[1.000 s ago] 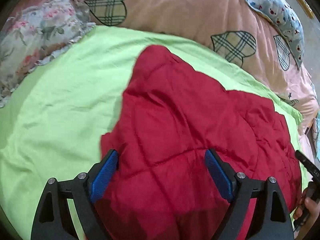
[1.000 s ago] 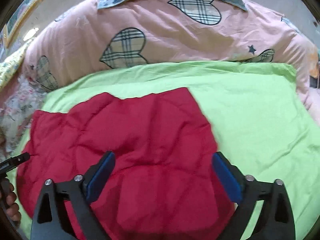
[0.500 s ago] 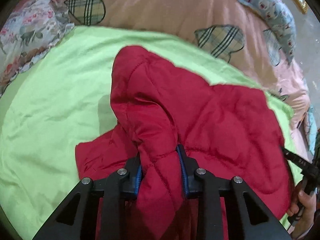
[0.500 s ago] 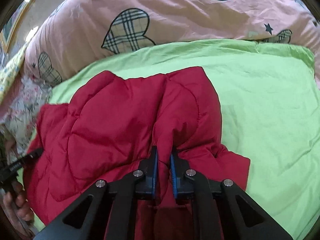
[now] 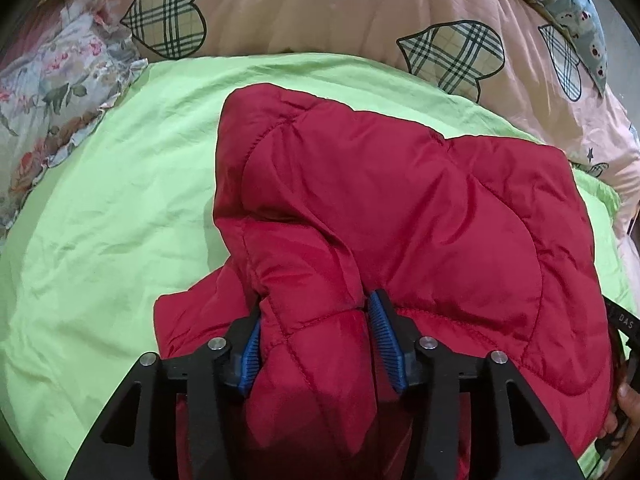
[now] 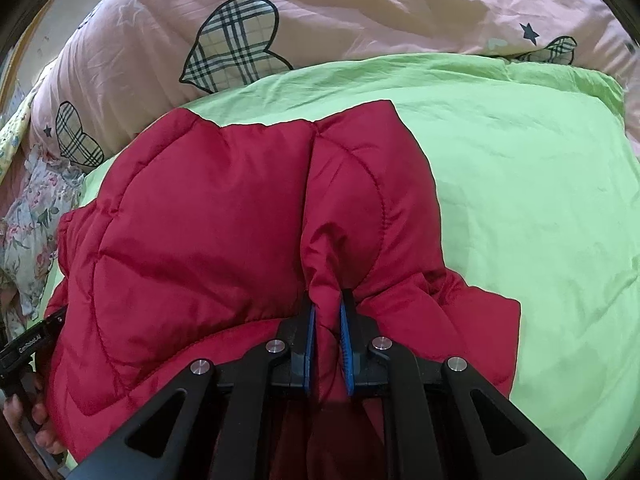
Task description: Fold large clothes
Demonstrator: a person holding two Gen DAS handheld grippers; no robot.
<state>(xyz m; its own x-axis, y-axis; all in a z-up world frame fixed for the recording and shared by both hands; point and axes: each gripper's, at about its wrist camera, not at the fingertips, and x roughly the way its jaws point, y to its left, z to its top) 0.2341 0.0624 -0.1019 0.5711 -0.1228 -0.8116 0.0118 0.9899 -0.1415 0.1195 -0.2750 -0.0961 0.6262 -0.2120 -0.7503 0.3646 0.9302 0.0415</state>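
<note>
The red quilted jacket [image 5: 400, 208] lies bunched on a green sheet [image 5: 112, 200] spread over the bed, its far edge reaching toward the pink quilt [image 5: 320, 8] with plaid hearts. In the left wrist view the left gripper [image 5: 314, 336] has its blue-padded fingers [image 5: 252, 346] pressed against a thick roll of jacket fabric, which fills the gap between them and bulges out on both sides; the fingers are clamped on the jacket. From that pinch the fabric rises in a ridge toward the far left corner of the garment, and a lower layer of red pokes out on the sheet to the left of it. In the right wrist view the right gripper [image 6: 327, 344] has its fingers [image 6: 310, 348] nearly together, pinching a thin fold of jacket [image 6: 208, 216] between the blue pads. A seam runs straight up from that pinch to the far edge. A flap of red spreads onto the sheet [image 6: 540, 200] at the right. A floral pillow [image 5: 44, 92] sits at the left edge of the bed, and a blue bear-print cloth [image 5: 576, 4] lies over the quilt at upper right
</note>
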